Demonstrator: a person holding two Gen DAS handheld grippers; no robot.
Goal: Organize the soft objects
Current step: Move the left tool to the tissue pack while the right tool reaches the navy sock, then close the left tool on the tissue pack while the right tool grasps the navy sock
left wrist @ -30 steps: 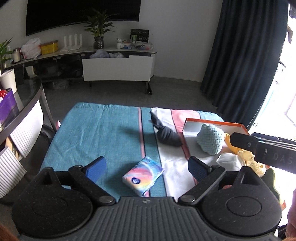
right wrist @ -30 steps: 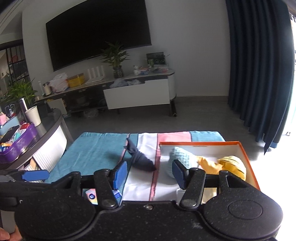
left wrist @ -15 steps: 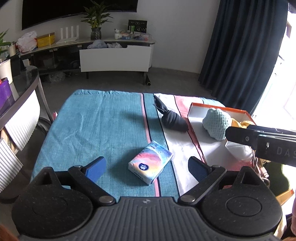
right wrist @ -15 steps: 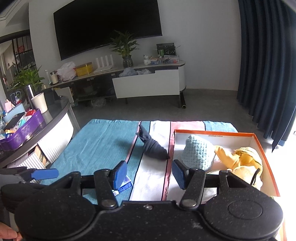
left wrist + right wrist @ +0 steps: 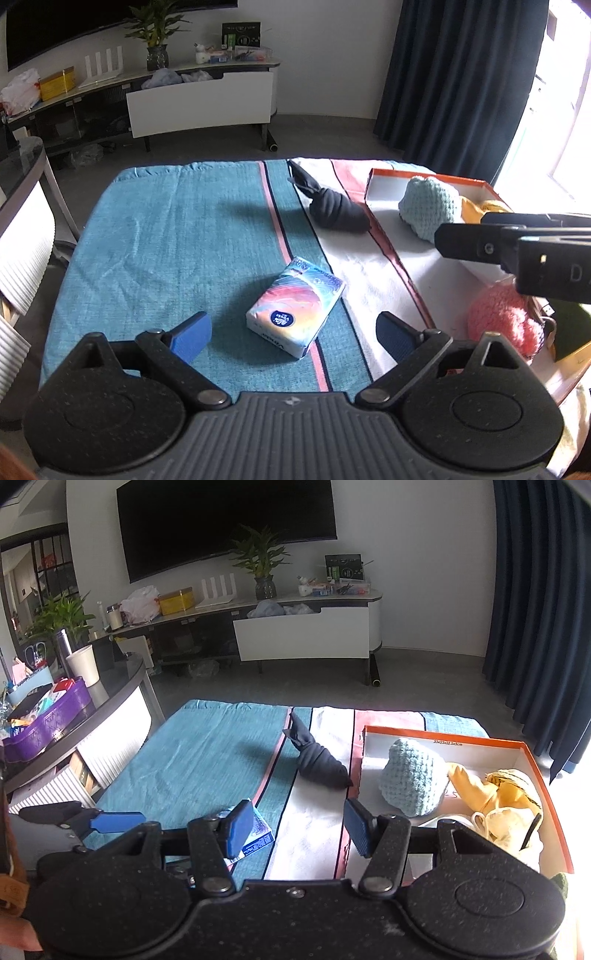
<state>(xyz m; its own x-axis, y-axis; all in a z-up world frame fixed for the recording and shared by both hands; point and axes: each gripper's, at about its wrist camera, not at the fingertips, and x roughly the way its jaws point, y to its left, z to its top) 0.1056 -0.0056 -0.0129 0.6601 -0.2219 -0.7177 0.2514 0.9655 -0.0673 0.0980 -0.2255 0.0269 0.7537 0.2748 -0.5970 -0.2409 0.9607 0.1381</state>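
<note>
Descent on both sides: left claw [image 5: 293, 334] lower now, jaws wide and empty, tissue pack [image 5: 295, 306] framed right between them near the surface's front edge. Looks like the next pick. Rolled dark sock [image 5: 336, 212] waiting mid-surface, just beside the orange box [image 5: 532, 757]. Right claw [image 5: 299, 827] also dropped, half open, holding nothing. Already boxed: blue knit ball [image 5: 412, 777], yellow toy [image 5: 495, 794]. Striped cloth [image 5: 166, 240] over the surface; beyond, TV console [image 5: 303, 631], dark curtains [image 5: 535, 609].
</note>
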